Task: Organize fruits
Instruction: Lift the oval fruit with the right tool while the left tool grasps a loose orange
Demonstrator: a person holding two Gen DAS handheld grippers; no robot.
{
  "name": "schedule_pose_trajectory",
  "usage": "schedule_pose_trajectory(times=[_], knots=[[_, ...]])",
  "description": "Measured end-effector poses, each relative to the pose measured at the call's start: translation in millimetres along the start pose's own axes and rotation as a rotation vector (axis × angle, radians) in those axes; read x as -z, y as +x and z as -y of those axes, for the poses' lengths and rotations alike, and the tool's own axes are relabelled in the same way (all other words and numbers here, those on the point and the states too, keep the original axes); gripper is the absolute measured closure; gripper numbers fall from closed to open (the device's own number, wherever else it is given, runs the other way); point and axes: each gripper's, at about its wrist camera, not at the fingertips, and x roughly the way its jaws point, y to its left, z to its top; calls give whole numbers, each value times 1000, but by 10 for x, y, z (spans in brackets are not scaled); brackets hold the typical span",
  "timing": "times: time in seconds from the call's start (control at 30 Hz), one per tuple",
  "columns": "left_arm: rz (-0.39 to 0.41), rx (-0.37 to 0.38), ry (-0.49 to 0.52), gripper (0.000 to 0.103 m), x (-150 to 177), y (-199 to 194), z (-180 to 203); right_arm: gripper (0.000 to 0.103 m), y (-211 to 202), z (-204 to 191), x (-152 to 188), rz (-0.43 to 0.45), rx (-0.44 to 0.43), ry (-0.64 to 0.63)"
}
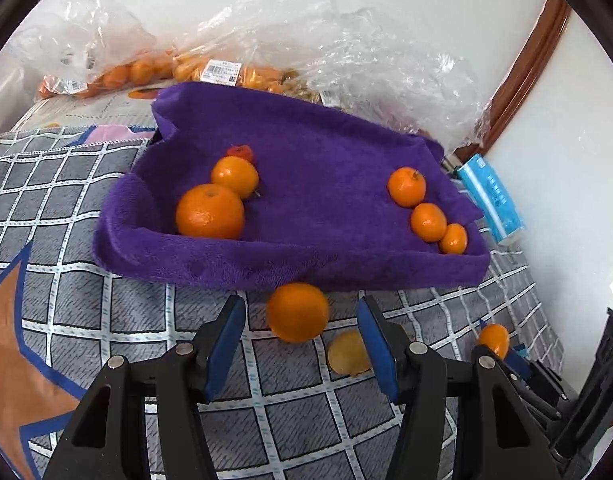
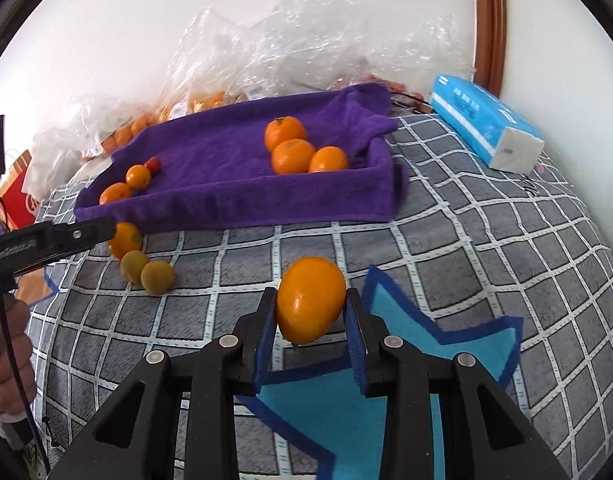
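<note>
A purple towel-lined tray [image 1: 306, 264] [image 2: 242, 208] lies on the checked blanket. It holds two oranges [image 1: 210, 212] and a small red fruit [image 1: 241, 153] at its left, and three mandarins [image 1: 428, 222] [image 2: 292, 156] at its right. My left gripper [image 1: 300, 320] is open around a loose orange [image 1: 297, 312] [image 2: 124, 239] just in front of the tray, not touching it. A yellowish fruit [image 1: 348, 354] lies beside its right finger; two [image 2: 148, 272] show in the right wrist view. My right gripper [image 2: 311, 312] is shut on an orange fruit [image 2: 310, 300], held above the blanket.
Clear plastic bags of oranges [image 1: 210, 68] [image 2: 210, 100] are piled behind the tray against the white wall. A blue tissue pack [image 1: 492, 196] [image 2: 486, 120] lies right of the tray. A wooden frame [image 1: 522, 64] stands at the back right. A red bag [image 2: 20, 196] sits far left.
</note>
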Motion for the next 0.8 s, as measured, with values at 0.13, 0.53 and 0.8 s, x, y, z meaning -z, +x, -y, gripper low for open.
schedule_pose_trajectory(times=[0.13, 0.53, 0.8], knots=[[-23, -24, -3, 59, -5, 108, 37, 70, 86, 22, 4, -28, -4, 0], [-16, 9, -73, 68, 3, -60, -173, 70, 14, 22, 86, -43, 15, -15], [25, -18, -117, 68, 165, -401, -412, 70, -283, -80, -18, 13, -4, -4]])
